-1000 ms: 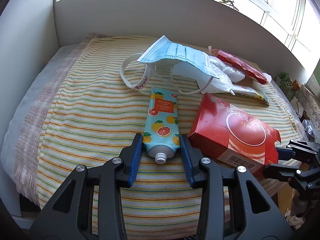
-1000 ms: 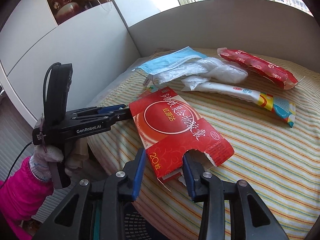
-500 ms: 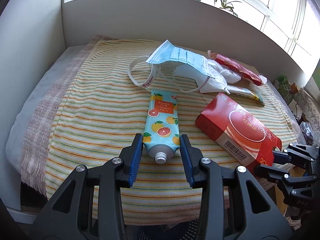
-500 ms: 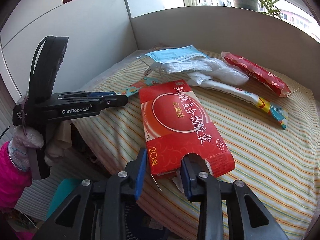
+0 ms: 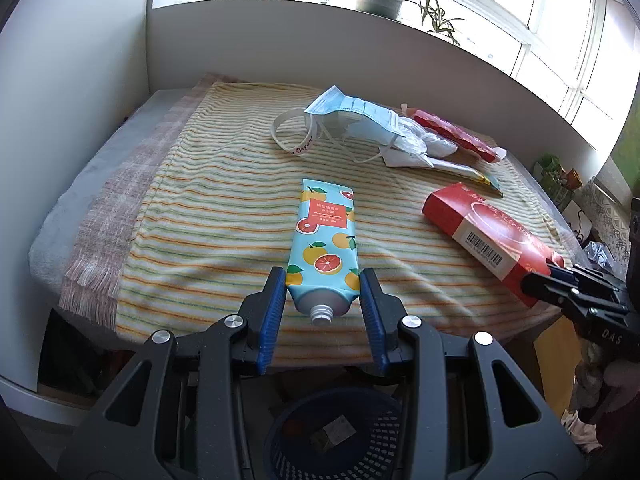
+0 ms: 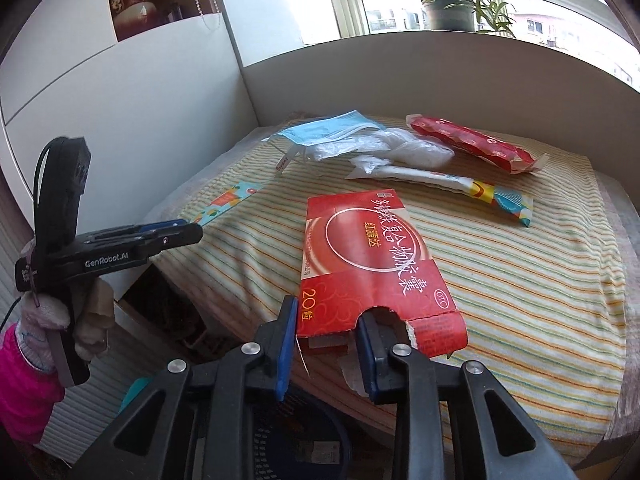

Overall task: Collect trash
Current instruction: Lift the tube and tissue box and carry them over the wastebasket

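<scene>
Left wrist: my left hand-held gripper (image 5: 323, 300) pinches the tube (image 5: 325, 245) at its capless neck end (tube lying on the striped cloth (image 5: 208, 216) over the tabletop edge); basket (image 5: 334, 436) below.

Right wrist: my right hand-held gripper (image 6: 326, 334) clamps the red box (image 6: 370, 264) at its torn near end; mask (image 6: 326, 133) and wrappers (image 6: 468, 145) lie farther back.

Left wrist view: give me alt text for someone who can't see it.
The left gripper holds a fruit-print tube by its capless neck end above a dark blue basket. At right, the right gripper holds a red box over a striped cloth strewn with masks and wrappers.
</scene>
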### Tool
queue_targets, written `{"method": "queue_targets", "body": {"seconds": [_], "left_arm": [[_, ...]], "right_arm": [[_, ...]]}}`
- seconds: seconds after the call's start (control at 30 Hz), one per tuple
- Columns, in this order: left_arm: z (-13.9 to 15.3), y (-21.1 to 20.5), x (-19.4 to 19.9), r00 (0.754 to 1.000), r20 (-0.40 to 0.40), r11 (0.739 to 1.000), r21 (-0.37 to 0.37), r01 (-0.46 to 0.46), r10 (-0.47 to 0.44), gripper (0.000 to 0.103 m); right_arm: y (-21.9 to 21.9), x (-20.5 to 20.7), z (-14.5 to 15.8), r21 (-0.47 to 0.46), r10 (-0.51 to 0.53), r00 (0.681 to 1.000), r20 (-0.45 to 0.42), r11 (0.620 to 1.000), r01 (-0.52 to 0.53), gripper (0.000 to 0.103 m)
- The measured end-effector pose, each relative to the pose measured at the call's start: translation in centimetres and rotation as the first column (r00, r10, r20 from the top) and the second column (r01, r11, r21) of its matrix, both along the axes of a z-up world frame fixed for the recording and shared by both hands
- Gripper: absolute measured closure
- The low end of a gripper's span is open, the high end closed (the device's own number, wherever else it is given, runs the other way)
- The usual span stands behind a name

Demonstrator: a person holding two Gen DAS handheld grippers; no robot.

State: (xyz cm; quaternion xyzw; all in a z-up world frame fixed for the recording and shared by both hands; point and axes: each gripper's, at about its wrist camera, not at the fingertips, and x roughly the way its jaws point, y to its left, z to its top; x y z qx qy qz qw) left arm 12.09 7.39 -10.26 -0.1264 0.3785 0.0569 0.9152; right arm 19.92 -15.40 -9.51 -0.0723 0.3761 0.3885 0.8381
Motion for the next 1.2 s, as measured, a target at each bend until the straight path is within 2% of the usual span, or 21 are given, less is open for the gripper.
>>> {"method": "queue_targets", "body": {"seconds": [0.2, 0.4, 0.77, 1.0, 1.2], "left_arm": [[0.1, -1.3, -2.6, 1.000, 0.016, 1.000, -0.003, 0.011, -0.011, 0.065], [0.1, -2.6, -4.6, 0.999, 0.026, 0.999, -0.018, 0.035, -0.035, 0.065], [0.0, -5.0, -7.5, 0.997, 0.034, 0.996, -0.037, 0.076, -0.075, 0.065], [-1.7, -5.8, -9.4, 0.996, -0.011, 0.994, -0.059, 0.090, -0.091, 0.065], [-3.7, -6.0, -10.7, 0.994, -0.057, 0.993, -0.078, 0.086, -0.091, 0.065]], "right_arm": [[-2.3, -0.4, 0.1, 0.054, -0.076, 0.997, -0.025, 0.996, 0.077, 0.076], [-4.1, -1.1, 0.6, 0.106, -0.101, 0.994, -0.036, 0.989, 0.105, 0.076], [-5.5, -4.8, 2.0, 0.152, -0.073, 0.997, -0.021, 0.986, 0.075, 0.076], [-6.0, -7.5, 2.0, 0.195, -0.031, 0.998, -0.056, 0.980, 0.042, 0.076], [-6.4, -9.8, 0.7, 0.190, -0.003, 0.996, -0.092, 0.982, 0.021, 0.076]]}}
